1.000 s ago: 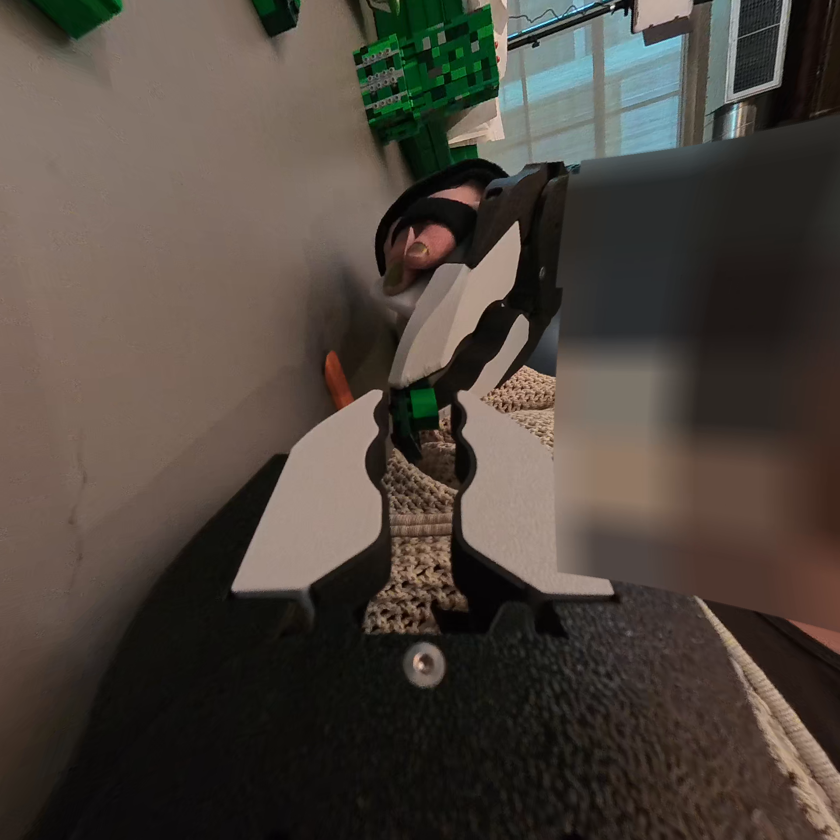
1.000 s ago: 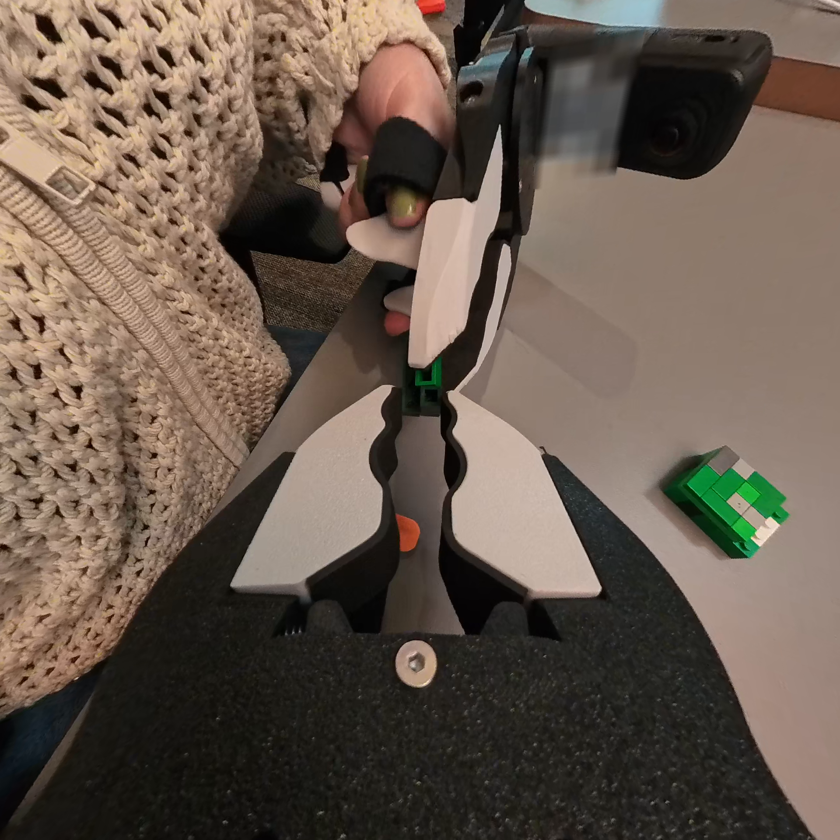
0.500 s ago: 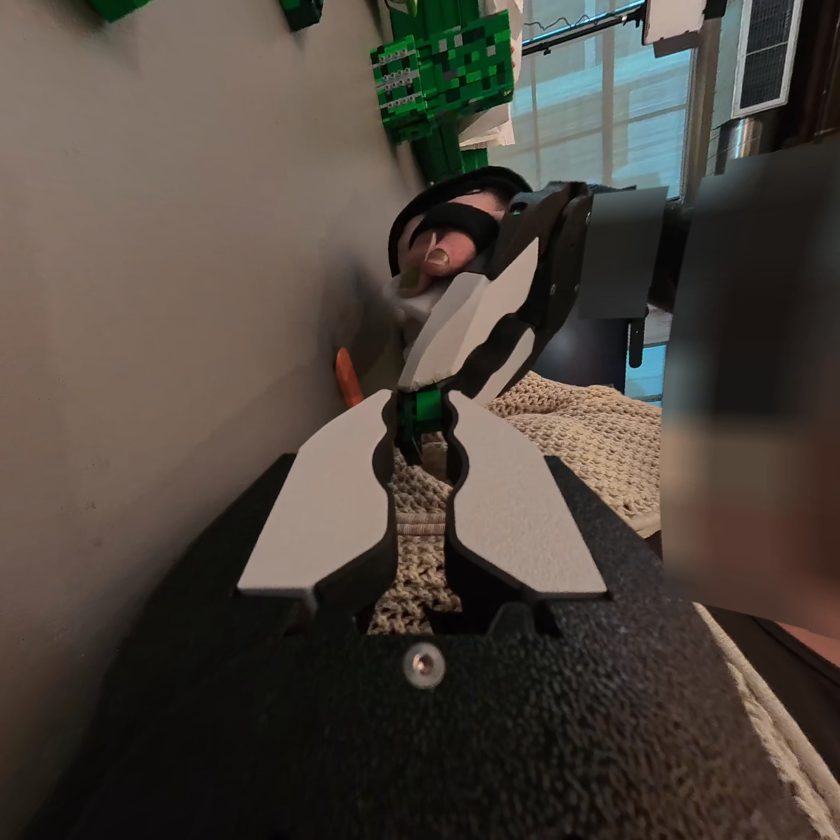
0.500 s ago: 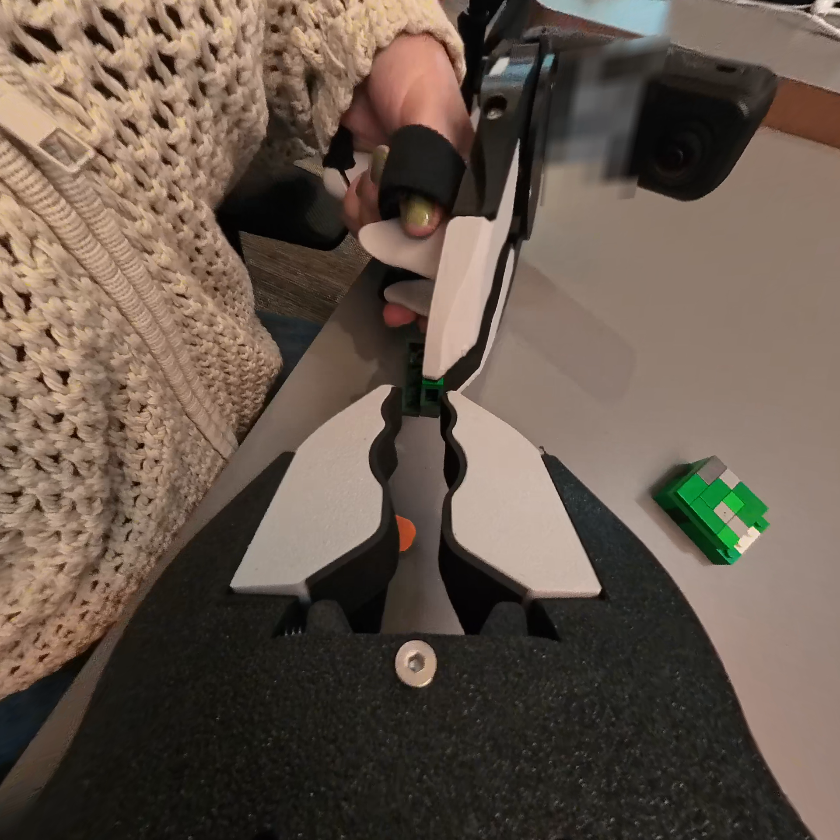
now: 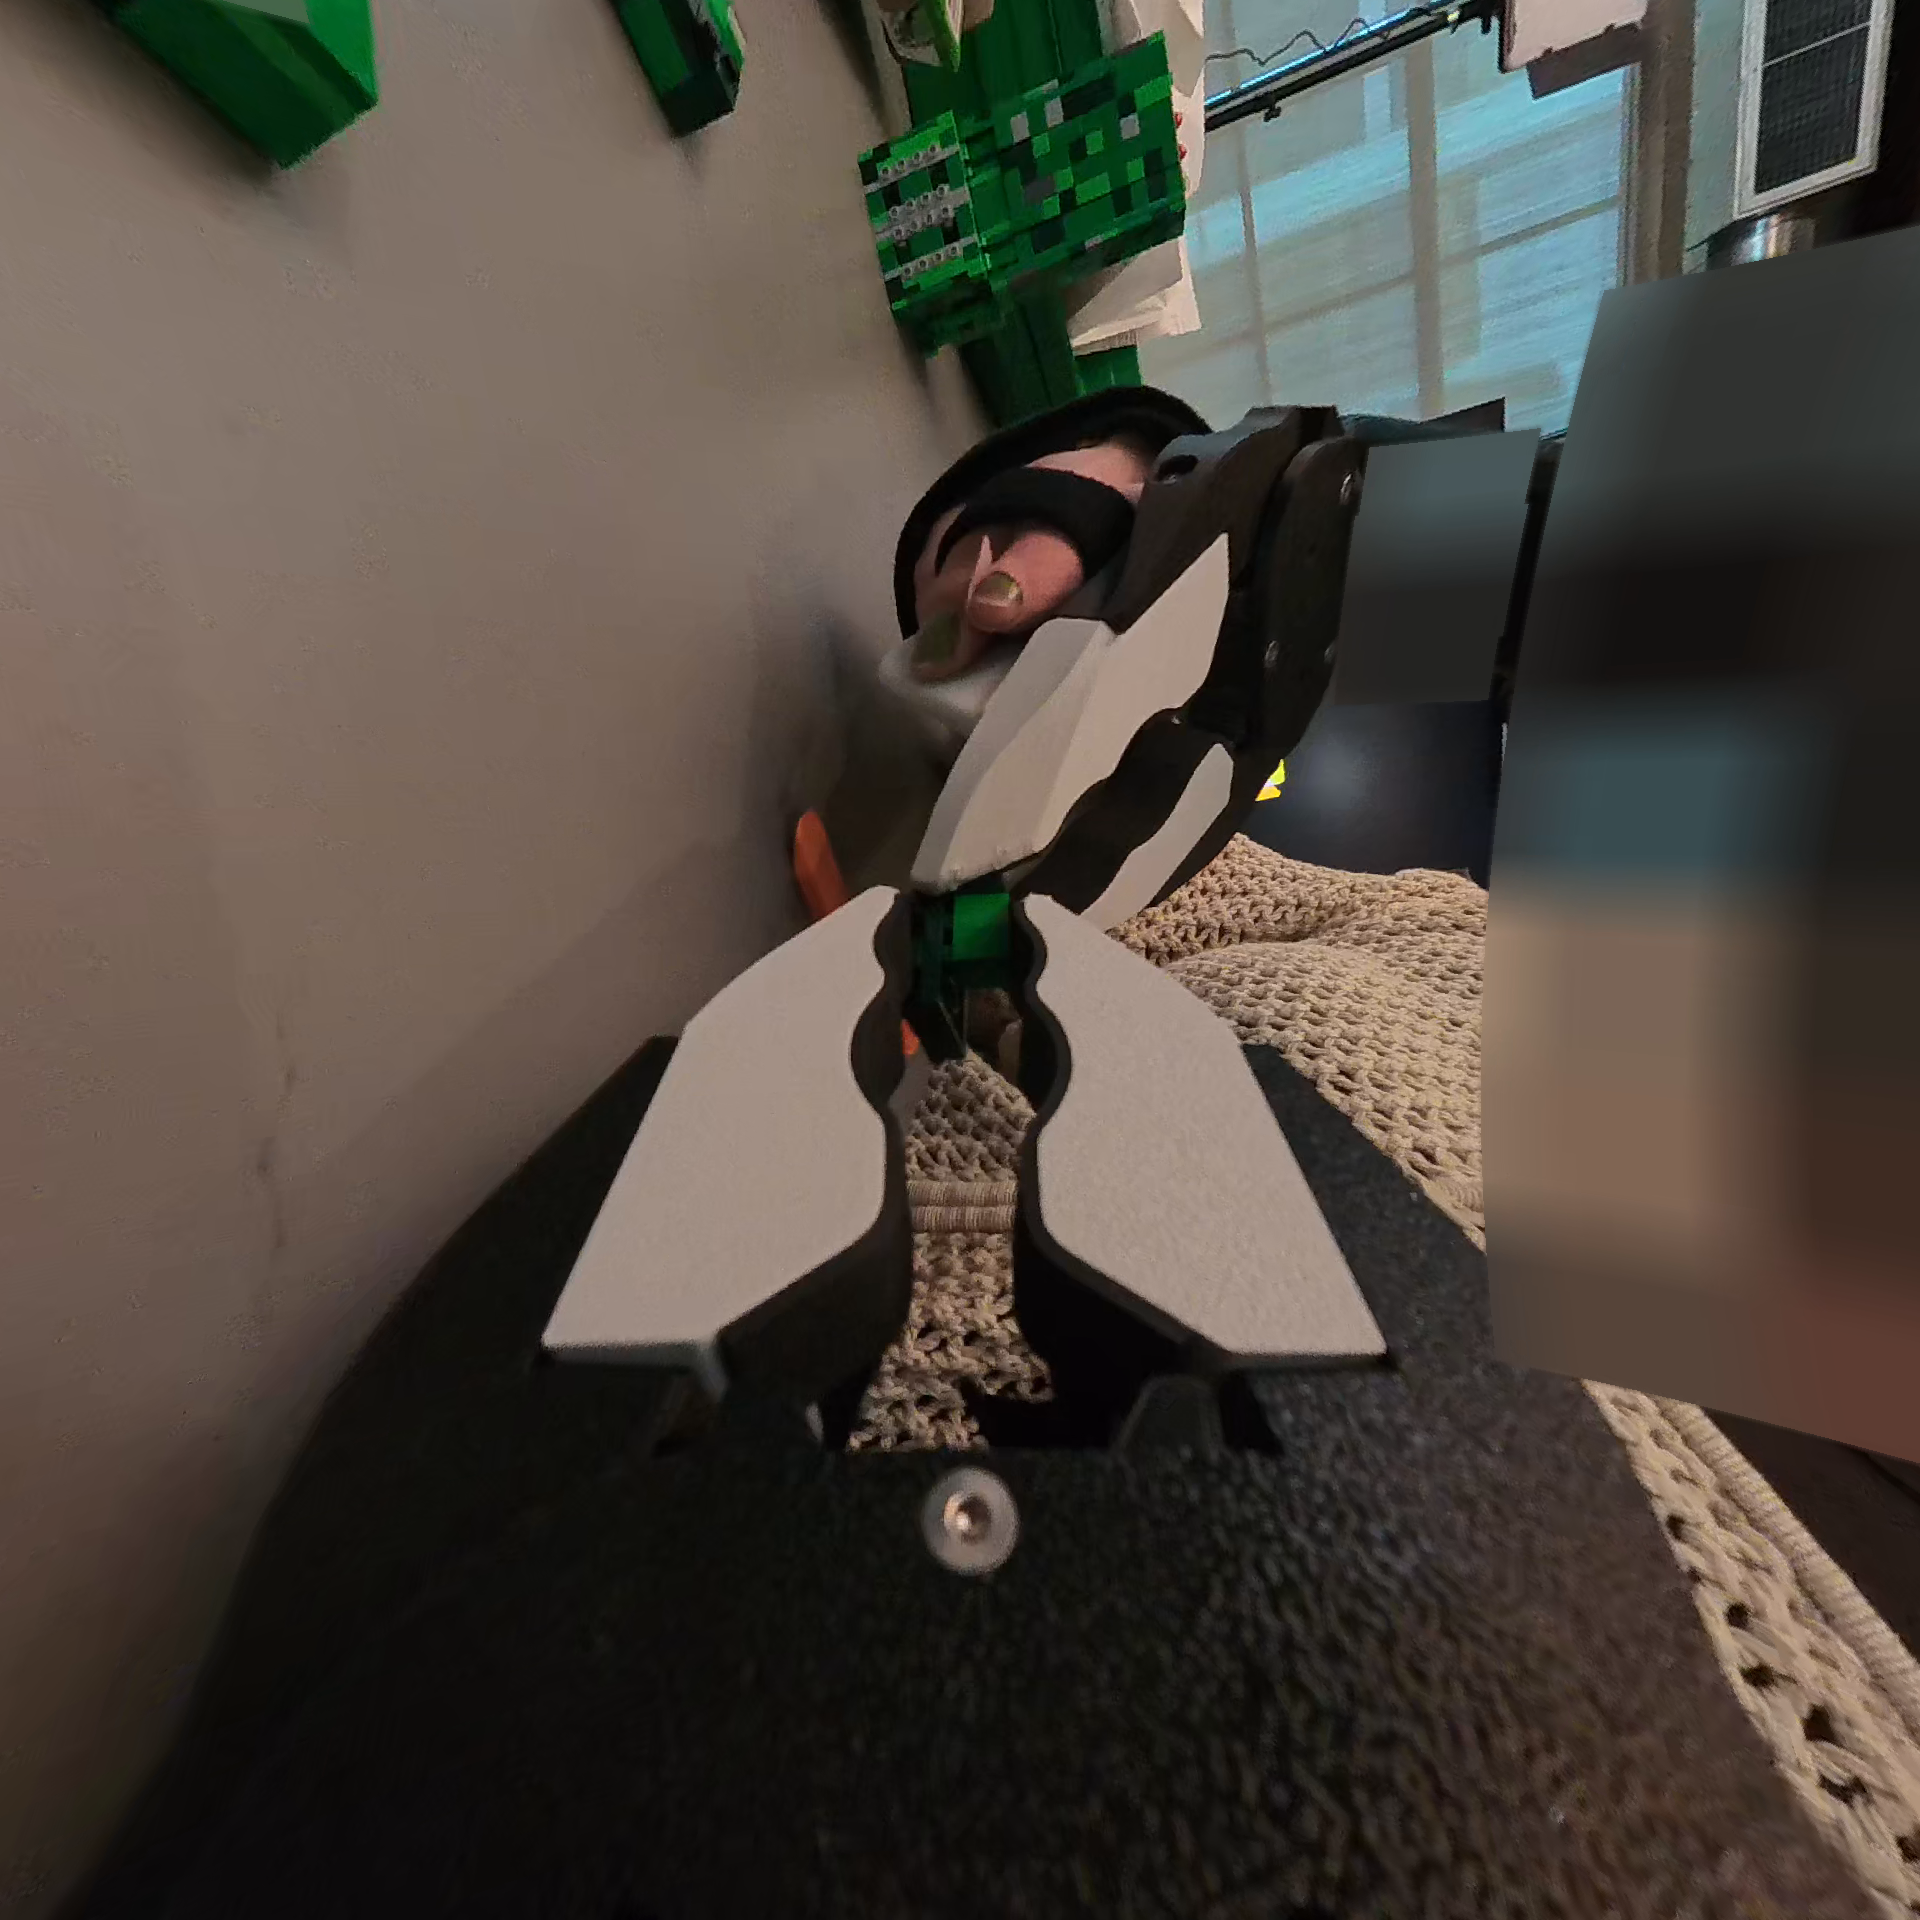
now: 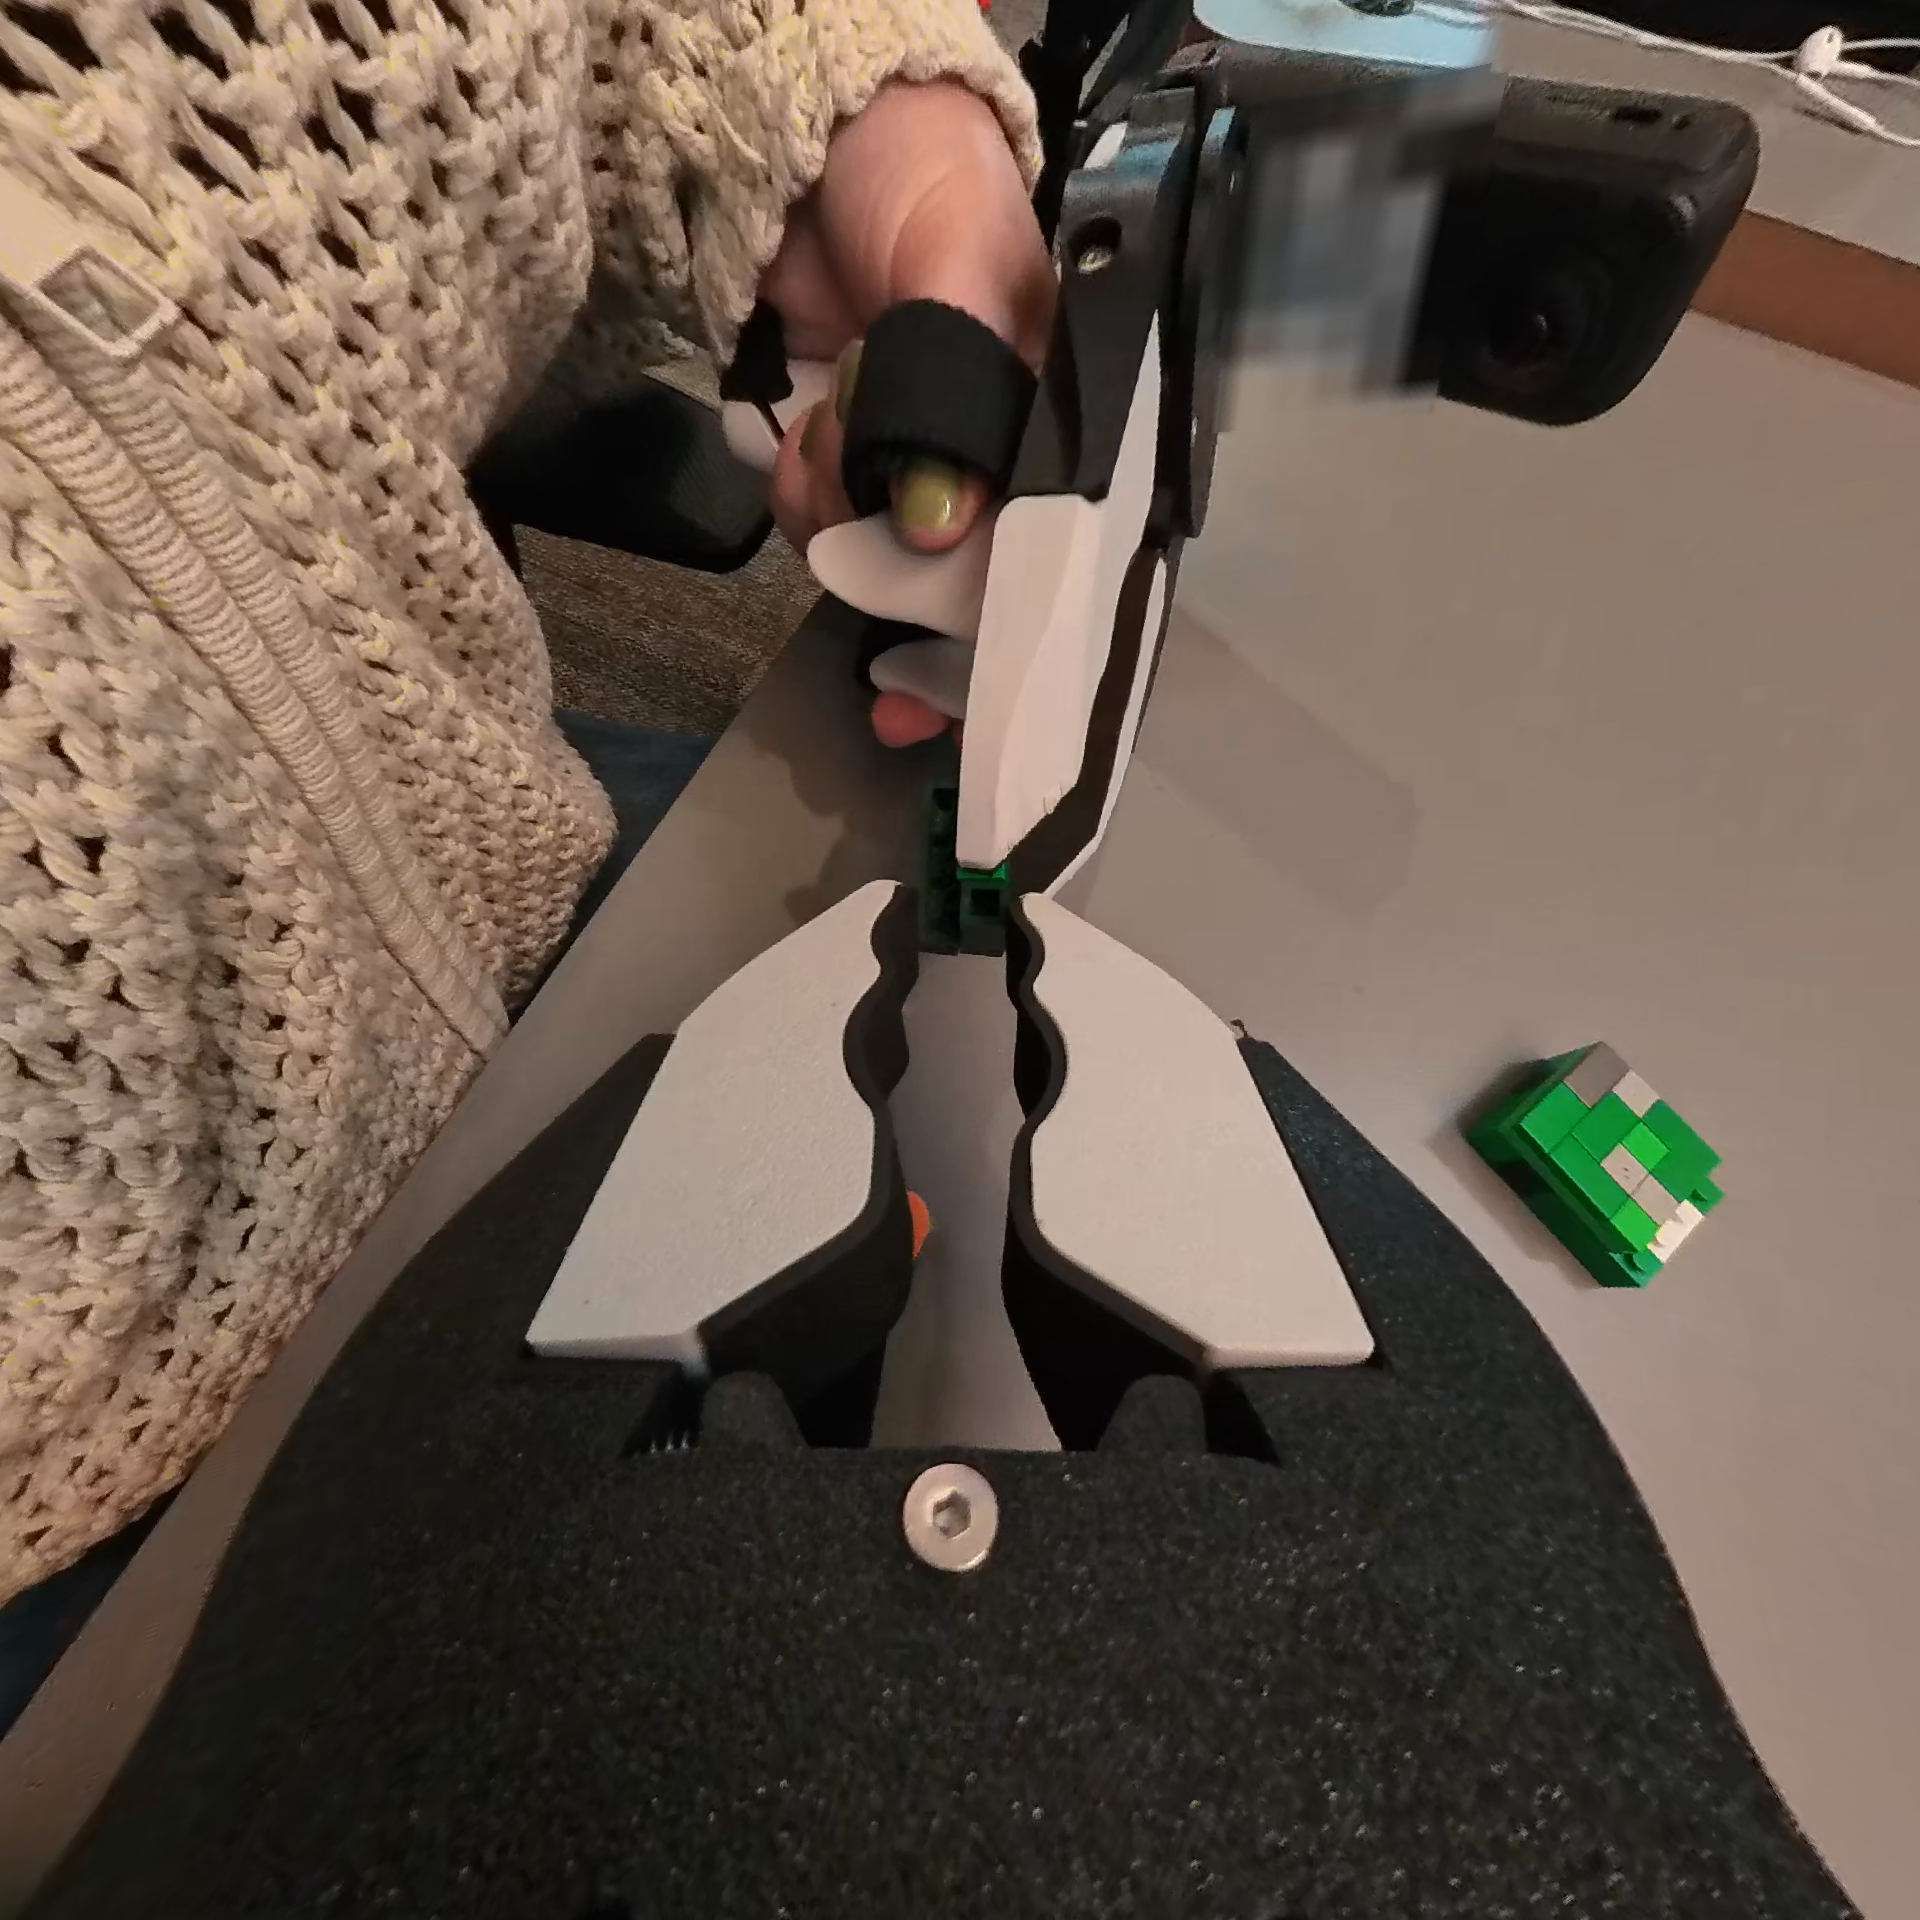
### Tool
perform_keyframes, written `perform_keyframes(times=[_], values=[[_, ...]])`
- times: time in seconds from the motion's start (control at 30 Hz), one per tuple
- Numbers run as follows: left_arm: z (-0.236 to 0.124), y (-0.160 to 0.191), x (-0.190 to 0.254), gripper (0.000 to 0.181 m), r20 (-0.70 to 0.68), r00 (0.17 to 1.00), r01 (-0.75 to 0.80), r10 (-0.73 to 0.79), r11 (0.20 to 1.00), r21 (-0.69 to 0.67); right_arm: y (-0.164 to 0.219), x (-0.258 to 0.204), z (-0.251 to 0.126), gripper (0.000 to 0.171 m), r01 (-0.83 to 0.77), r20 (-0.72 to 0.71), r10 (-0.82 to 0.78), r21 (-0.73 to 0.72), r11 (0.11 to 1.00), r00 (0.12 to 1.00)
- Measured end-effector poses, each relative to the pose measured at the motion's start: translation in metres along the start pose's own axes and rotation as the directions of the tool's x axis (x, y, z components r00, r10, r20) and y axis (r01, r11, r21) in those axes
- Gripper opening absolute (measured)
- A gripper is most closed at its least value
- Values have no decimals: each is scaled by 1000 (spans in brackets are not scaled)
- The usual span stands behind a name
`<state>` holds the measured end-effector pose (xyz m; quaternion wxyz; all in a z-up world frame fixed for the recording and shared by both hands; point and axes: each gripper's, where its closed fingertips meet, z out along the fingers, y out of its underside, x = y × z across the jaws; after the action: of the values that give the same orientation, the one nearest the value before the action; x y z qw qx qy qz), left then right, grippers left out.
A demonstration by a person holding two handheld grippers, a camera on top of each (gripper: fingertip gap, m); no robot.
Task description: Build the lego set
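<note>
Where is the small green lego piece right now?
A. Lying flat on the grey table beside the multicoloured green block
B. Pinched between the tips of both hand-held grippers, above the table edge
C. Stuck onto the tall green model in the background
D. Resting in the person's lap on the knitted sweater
B: the small green lego piece sits at the tips of the right hand-held gripper and the left hand-held gripper, which meet on it.

Held piece: sitting between both grippers' tips, above table edge.
Small block: lying right, on table.
Person's sweater: sitting left.
</note>
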<state>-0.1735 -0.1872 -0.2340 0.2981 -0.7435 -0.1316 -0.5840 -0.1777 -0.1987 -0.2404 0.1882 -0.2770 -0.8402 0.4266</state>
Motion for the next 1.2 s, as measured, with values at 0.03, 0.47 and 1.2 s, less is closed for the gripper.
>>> perform_keyframes(times=[0.03, 0.47, 1.2], values=[[0, 0, 0, 18, 0, 1000, -4, 4, 1000, 2, 0, 0, 0, 15, 2, -3, -2, 0, 1000, 1000], [-2, -5, 2, 18, -27, 1000, -3, 4, 999, 44, -2, 3, -1, 16, 80, -63, -79, 12, 997, 995], [-3, -25, 20, 18, 28, 955, -298, 296, 949, 100, -10, 21, -21, 17, 68, -170, -41, 156, 985, 985]])
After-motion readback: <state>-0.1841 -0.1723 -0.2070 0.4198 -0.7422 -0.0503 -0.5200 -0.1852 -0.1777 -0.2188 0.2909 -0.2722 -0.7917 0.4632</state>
